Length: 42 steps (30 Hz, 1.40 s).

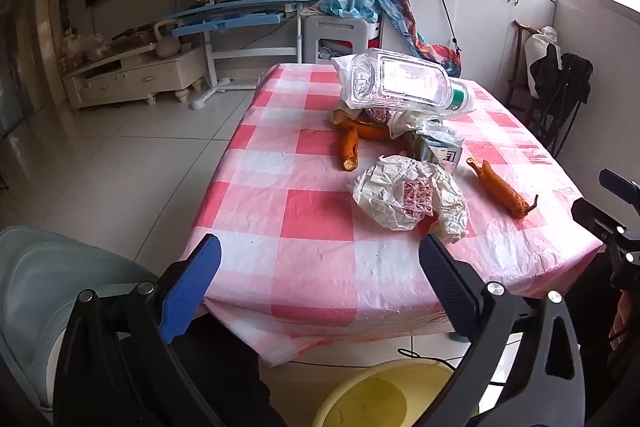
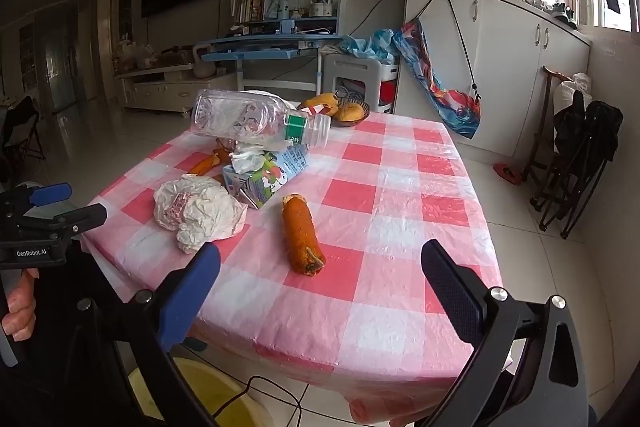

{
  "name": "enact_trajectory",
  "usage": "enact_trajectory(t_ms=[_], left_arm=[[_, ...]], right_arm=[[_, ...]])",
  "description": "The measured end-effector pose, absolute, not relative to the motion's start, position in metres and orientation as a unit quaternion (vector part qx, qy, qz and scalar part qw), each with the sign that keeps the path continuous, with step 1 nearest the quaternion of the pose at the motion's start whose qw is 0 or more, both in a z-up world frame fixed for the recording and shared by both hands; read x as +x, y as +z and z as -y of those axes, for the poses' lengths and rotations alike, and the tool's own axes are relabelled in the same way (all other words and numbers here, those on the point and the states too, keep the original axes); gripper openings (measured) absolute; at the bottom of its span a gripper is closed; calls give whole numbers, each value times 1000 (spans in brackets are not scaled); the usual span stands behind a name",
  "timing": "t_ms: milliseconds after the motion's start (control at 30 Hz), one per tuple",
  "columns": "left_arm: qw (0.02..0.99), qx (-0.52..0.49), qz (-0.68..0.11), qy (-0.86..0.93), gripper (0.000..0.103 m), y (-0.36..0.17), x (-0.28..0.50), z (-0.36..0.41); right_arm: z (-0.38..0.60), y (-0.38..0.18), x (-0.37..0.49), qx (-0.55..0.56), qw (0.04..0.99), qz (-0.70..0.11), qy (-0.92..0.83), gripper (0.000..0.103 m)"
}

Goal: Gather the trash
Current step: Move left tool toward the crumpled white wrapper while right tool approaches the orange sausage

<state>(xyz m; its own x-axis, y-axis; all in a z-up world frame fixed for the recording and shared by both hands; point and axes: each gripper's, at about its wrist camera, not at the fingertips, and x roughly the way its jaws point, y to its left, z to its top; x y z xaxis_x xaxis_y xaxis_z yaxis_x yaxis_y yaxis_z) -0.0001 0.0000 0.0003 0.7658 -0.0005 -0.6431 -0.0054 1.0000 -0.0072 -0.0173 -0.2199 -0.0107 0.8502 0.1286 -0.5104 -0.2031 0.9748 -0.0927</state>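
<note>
While both grippers hang over the near edge of the table (image 1: 256, 211), each stands wide open with nothing between its fingers. The left gripper (image 1: 320, 259) points down at the checked cloth near a crumpled paper (image 1: 408, 195); the right gripper (image 2: 320, 267) points at an orange peel (image 2: 300, 231) lying apart from the rest.

The trash sits in a loose heap toward the middle of the table. A clear bottle (image 1: 404, 83) lies on its side on top of the heap, its green band toward the right. Under it are a tissue and a carton (image 1: 440, 149), with the paper just in front of them.

From the left wrist, two more peels (image 1: 352, 143) show at the heap's left side, and the lone peel (image 1: 502, 189) lies to the right, near the table edge. That view also catches the right gripper's body at the far right edge, and a grey chair back (image 1: 44, 291) at lower left.

From the right wrist, the carton's printed side (image 2: 264, 175) is plain to see, and a bowl of fruit (image 2: 348, 113) stands behind the bottle (image 2: 256, 119), hidden in the other view. The left gripper (image 2: 68, 203) shows at the left edge, with a hand (image 2: 18, 307) on its handle.

A yellow basin (image 1: 380, 399) sits on the floor below the table edge in both views; a cable crosses it in the right view (image 2: 208, 395).
</note>
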Motion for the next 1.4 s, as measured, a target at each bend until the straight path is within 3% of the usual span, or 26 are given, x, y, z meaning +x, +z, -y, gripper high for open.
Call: enact_trajectory(t_ms=[1400], left_arm=[[934, 0, -357, 3, 96, -8, 4, 3]], right_arm=[[212, -17, -17, -85, 955, -268, 97, 97]])
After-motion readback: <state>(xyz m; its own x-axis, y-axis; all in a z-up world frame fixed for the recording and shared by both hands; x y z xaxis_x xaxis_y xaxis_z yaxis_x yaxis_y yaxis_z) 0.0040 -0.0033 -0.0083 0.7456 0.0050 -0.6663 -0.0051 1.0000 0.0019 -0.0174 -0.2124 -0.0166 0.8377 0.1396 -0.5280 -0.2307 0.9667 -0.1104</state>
